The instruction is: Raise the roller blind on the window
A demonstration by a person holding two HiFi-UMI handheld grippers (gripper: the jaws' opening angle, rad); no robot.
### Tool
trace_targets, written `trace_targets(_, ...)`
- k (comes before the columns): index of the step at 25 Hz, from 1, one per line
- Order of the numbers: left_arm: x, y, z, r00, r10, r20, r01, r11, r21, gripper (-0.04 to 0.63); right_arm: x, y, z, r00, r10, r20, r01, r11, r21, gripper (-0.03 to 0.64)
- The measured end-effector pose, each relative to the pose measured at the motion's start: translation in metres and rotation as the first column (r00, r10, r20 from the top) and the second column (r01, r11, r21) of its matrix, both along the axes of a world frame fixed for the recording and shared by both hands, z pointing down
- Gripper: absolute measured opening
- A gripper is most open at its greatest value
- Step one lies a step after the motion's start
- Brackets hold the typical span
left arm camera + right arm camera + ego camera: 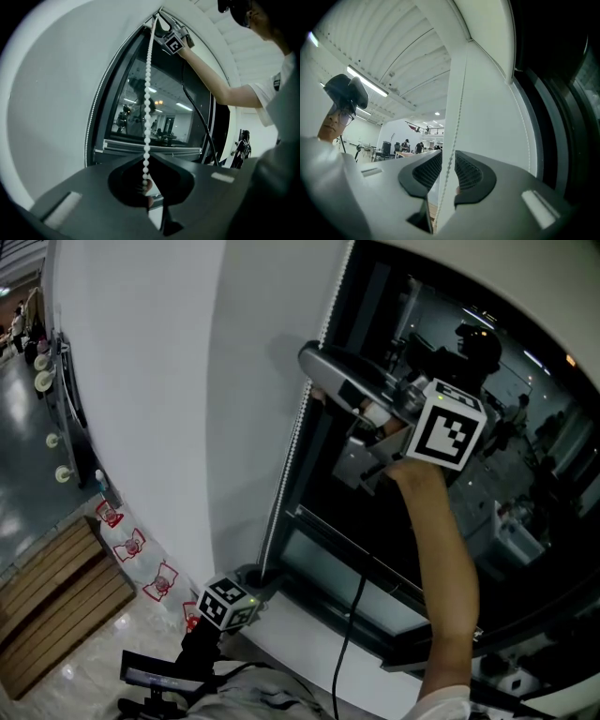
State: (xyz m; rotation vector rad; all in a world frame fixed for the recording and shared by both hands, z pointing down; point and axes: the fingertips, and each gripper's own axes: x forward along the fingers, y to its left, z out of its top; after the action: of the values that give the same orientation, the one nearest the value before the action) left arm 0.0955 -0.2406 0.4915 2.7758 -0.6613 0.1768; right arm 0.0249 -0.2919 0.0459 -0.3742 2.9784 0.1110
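Blind itself: can't make out in any view. Its bead chain (292,442) hangs down left edge of window (562,549).

Risk, my judgement: right gripper (319,371), high on window's left edge, closes off-line and chain slips past pads, so pull does nothing. Or I tug wrong strand and blind drops.

Right jaws apart, chain running between, not pinched. Left gripper (249,579), at window's lower left corner, clamped tight on chain.

Lower end of the bead chain (148,93) swallowed inside the closed left claw (149,186), far-off figures (406,146) too small to tell, forearm (448,559) cut off below.
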Motion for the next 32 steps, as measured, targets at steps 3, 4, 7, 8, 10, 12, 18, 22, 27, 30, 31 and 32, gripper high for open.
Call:
trace_targets(3,0.000,-0.001,-0.001,1.000,-0.002,-0.003,0.002,1.000,0.000,-0.002,-0.002,-0.004,-0.021,1.000,0.002,0.018,-0.002,1.000,0.018,0.086)
trace_targets(4,0.001,-0.002,-0.003,1.000,-0.003,-0.005,0.003,1.000,-0.002,-0.002,-0.001,-0.007,-0.031,1.000,0.002,0.027,-0.002,1.000,0.021,0.085)
trace_targets(7,0.002,-0.005,-0.009,1.000,-0.005,-0.008,0.004,1.000,-0.009,-0.002,0.002,-0.016,-0.060,0.998,0.006,0.058,-0.007,1.000,0.029,0.074)
trace_targets(8,0.001,-0.005,-0.005,1.000,-0.006,-0.009,0.006,1.000,-0.009,-0.002,0.002,-0.017,-0.064,0.998,0.010,0.067,-0.012,0.999,0.034,0.074)
trace_targets(10,-0.002,-0.003,0.006,1.000,-0.010,-0.008,0.010,1.000,-0.007,-0.002,0.003,-0.016,-0.068,0.996,0.016,0.090,-0.019,0.999,0.040,0.074)
trace_targets(12,-0.006,-0.002,0.016,1.000,-0.013,-0.008,0.013,1.000,-0.004,-0.002,0.004,-0.014,-0.069,0.994,0.014,0.109,-0.019,0.999,0.042,0.063)
trace_targets(18,-0.009,-0.005,0.017,1.000,-0.018,-0.011,0.018,1.000,-0.006,-0.002,0.006,-0.012,-0.072,0.992,0.004,0.130,-0.006,1.000,0.018,0.016)
trace_targets(22,-0.004,-0.004,0.011,1.000,-0.013,-0.010,0.013,1.000,-0.014,-0.002,0.016,-0.013,-0.078,0.988,0.006,0.152,-0.005,1.000,-0.004,0.014)
trace_targets(27,0.004,-0.001,0.004,1.000,0.000,-0.008,0.000,1.000,-0.013,-0.002,0.021,-0.005,-0.078,0.991,0.010,0.133,-0.009,1.000,-0.008,0.014)
trace_targets(30,0.006,0.001,0.003,1.000,0.009,-0.010,-0.009,1.000,-0.011,-0.002,0.012,-0.002,-0.062,0.996,0.010,0.086,-0.009,1.000,-0.015,0.014)
trace_targets(31,0.007,0.001,0.002,1.000,0.012,-0.011,-0.012,1.000,-0.011,-0.002,0.009,-0.002,-0.054,0.997,0.010,0.071,-0.008,1.000,-0.023,0.014)
trace_targets(32,0.008,0.002,0.001,1.000,0.015,-0.012,-0.015,1.000,-0.011,-0.002,0.007,-0.001,-0.045,0.998,0.009,0.059,-0.007,0.999,-0.034,0.014)
